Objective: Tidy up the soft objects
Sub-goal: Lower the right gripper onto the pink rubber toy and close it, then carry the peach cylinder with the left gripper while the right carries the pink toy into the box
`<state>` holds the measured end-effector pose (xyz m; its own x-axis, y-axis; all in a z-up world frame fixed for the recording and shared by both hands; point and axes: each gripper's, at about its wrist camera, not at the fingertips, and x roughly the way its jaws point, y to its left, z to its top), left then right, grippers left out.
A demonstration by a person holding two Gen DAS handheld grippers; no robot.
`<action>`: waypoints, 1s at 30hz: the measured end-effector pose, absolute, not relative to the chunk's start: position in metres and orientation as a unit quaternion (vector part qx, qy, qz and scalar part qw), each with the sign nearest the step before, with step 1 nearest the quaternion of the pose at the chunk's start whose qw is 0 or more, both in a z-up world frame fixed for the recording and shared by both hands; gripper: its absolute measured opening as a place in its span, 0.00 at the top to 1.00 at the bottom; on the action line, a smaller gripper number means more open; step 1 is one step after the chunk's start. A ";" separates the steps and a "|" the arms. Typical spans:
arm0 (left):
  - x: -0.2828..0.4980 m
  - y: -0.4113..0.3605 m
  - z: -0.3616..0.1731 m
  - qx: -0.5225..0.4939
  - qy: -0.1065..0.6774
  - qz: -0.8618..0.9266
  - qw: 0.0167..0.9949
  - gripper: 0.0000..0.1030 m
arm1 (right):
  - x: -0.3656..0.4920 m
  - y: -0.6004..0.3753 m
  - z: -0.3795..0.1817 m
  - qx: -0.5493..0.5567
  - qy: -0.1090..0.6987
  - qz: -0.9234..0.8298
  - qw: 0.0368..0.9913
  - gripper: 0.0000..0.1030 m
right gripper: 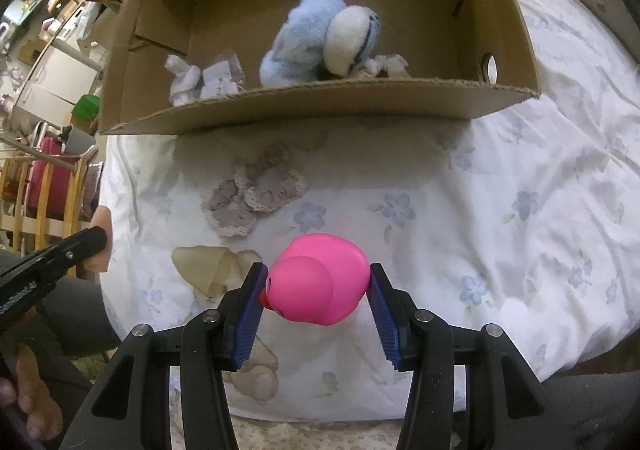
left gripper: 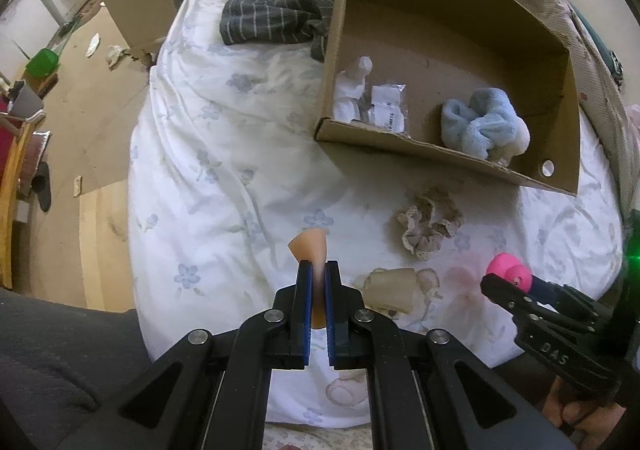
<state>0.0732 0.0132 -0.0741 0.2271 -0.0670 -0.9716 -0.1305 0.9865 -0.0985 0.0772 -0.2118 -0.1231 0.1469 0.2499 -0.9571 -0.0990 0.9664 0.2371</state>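
Observation:
My left gripper (left gripper: 318, 270) is shut on a thin peach-coloured soft piece (left gripper: 310, 244), which sticks out past the blue pads above the floral bedsheet. My right gripper (right gripper: 318, 274) is shut on a pink rubber duck (right gripper: 324, 290), pads pressing both its sides, lifted just off the sheet. The duck (left gripper: 506, 268) also shows at the right of the left wrist view. Beyond both grippers lies an open cardboard box (right gripper: 320, 106) holding a light-blue plush toy (right gripper: 308, 38) and small white items (right gripper: 184, 80). A beige lace scrunchie (right gripper: 256, 190) lies on the sheet between the grippers and the box.
A grey striped cloth (left gripper: 276, 20) lies on the bed left of the box (left gripper: 400, 142). The bed's left edge drops to a wooden floor (left gripper: 80, 90) with clutter, a green container (left gripper: 42, 62) and a wooden chair (right gripper: 48, 190). A person's dark-clothed legs sit at the near edge.

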 end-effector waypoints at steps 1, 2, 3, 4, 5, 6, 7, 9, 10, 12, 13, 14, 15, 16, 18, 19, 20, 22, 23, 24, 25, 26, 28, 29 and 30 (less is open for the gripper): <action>0.073 0.014 -0.074 -0.077 0.620 0.022 0.780 0.95 | 0.075 -0.210 -0.122 0.059 0.641 0.117 0.756 0.49; 0.072 0.014 -0.073 -0.075 0.619 0.023 0.781 0.95 | 0.075 -0.210 -0.120 0.058 0.638 0.119 0.758 0.49; 0.072 0.014 -0.073 -0.073 0.618 0.025 0.783 0.95 | 0.075 -0.210 -0.119 0.057 0.637 0.120 0.760 0.49; 0.071 0.014 -0.072 -0.071 0.616 0.026 0.784 0.95 | 0.074 -0.210 -0.117 0.058 0.635 0.122 0.761 0.49; 0.071 0.013 -0.071 -0.070 0.614 0.027 0.786 0.95 | 0.075 -0.211 -0.115 0.059 0.634 0.124 0.761 0.49; 0.070 0.013 -0.070 -0.068 0.612 0.028 0.787 0.95 | 0.075 -0.212 -0.113 0.062 0.633 0.125 0.762 0.49; 0.070 0.013 -0.069 -0.067 0.611 0.028 0.788 0.95 | 0.075 -0.213 -0.111 0.065 0.631 0.126 0.763 0.49; 0.069 0.012 -0.067 -0.065 0.608 0.029 0.791 0.95 | 0.073 -0.214 -0.106 0.071 0.626 0.130 0.766 0.49; 0.068 0.013 -0.065 -0.067 0.606 0.028 0.792 0.95 | 0.072 -0.215 -0.103 0.073 0.623 0.131 0.768 0.49; 0.067 0.012 -0.059 -0.065 0.602 0.024 0.796 0.95 | 0.070 -0.218 -0.094 0.078 0.616 0.135 0.772 0.49; 0.067 0.012 -0.055 -0.065 0.598 0.022 0.798 0.95 | 0.070 -0.220 -0.088 0.082 0.611 0.138 0.775 0.49; 0.067 0.011 -0.048 -0.062 0.593 0.019 0.803 0.95 | 0.069 -0.221 -0.083 0.087 0.608 0.143 0.776 0.49; 0.067 0.010 -0.044 -0.060 0.590 0.017 0.805 0.95 | 0.070 -0.222 -0.077 0.090 0.604 0.146 0.778 0.49; 0.068 0.010 -0.037 -0.064 0.585 0.013 0.808 0.95 | 0.070 -0.223 -0.071 0.094 0.601 0.152 0.779 0.49; 0.069 0.010 -0.023 -0.072 0.573 0.004 0.816 0.95 | 0.072 -0.225 -0.058 0.102 0.593 0.165 0.781 0.49; 0.070 0.009 -0.018 -0.075 0.570 0.001 0.819 0.95 | 0.073 -0.225 -0.052 0.102 0.589 0.169 0.784 0.49; 0.072 0.009 -0.014 -0.076 0.566 -0.003 0.821 0.95 | 0.074 -0.226 -0.046 0.099 0.583 0.172 0.788 0.49; 0.076 0.008 -0.004 -0.078 0.559 -0.011 0.825 0.95 | 0.078 -0.228 -0.032 0.100 0.572 0.182 0.794 0.49; 0.079 0.008 0.001 -0.079 0.555 -0.014 0.828 0.95 | 0.080 -0.230 -0.025 0.101 0.565 0.185 0.798 0.49; 0.082 0.007 0.006 -0.078 0.551 -0.017 0.831 0.95 | 0.083 -0.232 -0.018 0.104 0.557 0.190 0.802 0.49; 0.087 0.006 0.011 -0.076 0.545 -0.019 0.835 0.95 | 0.087 -0.235 -0.011 0.106 0.548 0.193 0.807 0.49; 0.091 0.005 0.015 -0.074 0.541 -0.020 0.837 0.95 | 0.090 -0.236 -0.004 0.107 0.539 0.195 0.813 0.49; 0.101 0.004 0.022 -0.070 0.534 -0.021 0.843 0.95 | 0.100 -0.241 0.008 0.110 0.522 0.194 0.824 0.49; 0.108 0.004 0.026 -0.067 0.529 -0.022 0.845 0.95 | 0.105 -0.244 0.012 0.115 0.514 0.194 0.827 0.49; 0.114 0.003 0.028 -0.064 0.526 -0.022 0.848 0.95 | 0.111 -0.246 0.015 0.120 0.509 0.192 0.830 0.49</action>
